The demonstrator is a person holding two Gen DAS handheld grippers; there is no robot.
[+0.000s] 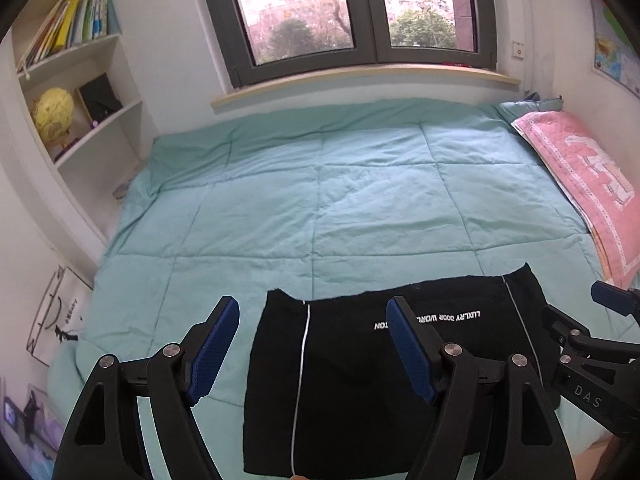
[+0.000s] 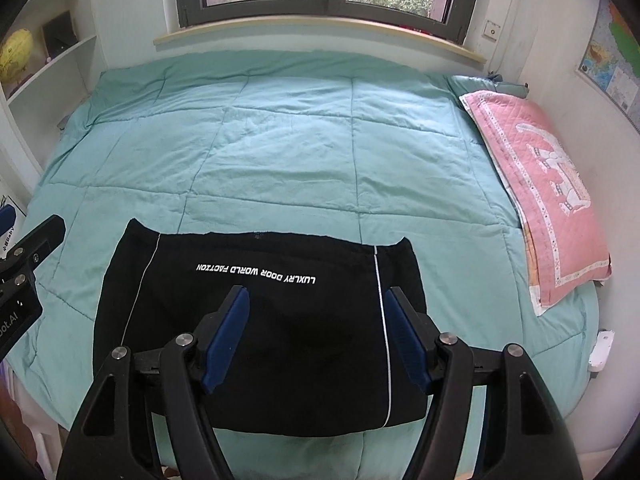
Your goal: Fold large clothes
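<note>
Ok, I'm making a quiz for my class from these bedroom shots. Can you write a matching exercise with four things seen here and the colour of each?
Things:
1. quilt
2. folded garment
3. pillow
4. globe

Colours:
A. yellow
B. pink
C. black with white lettering
D. light teal

Pairs: 1-D, 2-C, 3-B, 4-A
</note>
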